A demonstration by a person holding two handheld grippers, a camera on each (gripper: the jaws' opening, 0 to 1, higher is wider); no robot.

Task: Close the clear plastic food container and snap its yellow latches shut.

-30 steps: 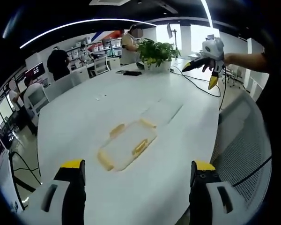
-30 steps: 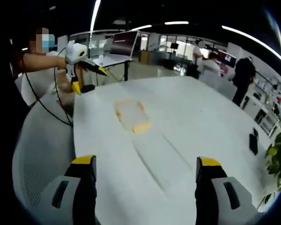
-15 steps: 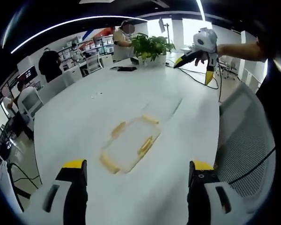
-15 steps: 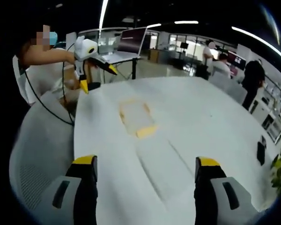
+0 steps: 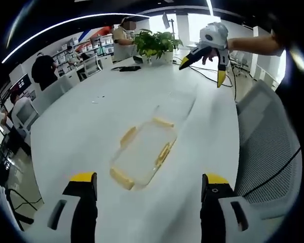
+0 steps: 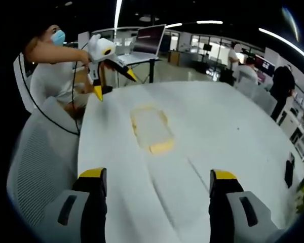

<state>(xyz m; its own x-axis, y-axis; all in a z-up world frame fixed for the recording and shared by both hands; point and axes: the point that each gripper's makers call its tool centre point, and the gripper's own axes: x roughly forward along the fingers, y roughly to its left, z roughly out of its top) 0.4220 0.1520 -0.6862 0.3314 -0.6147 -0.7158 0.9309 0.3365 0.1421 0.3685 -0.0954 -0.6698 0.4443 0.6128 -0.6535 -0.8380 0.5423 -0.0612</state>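
The clear plastic container lies on the white table with its yellow latches folded outward. A clear flat lid lies on the table just beyond it, apart from it. My left gripper hovers open above the container's near end, holding nothing. In the right gripper view the container sits ahead, with the lid nearer to my open right gripper. Each gripper also appears in the other's view, open and held in the air: the right gripper and the left gripper.
A grey mesh chair stands at the table's edge beside the person holding the grippers. A potted plant and a dark phone sit at the table's far end. A cable trails across that end. People stand farther back.
Both views have drawn closer to the container, which now looks larger. The container and lid have stayed where they were. Both grippers remain open.
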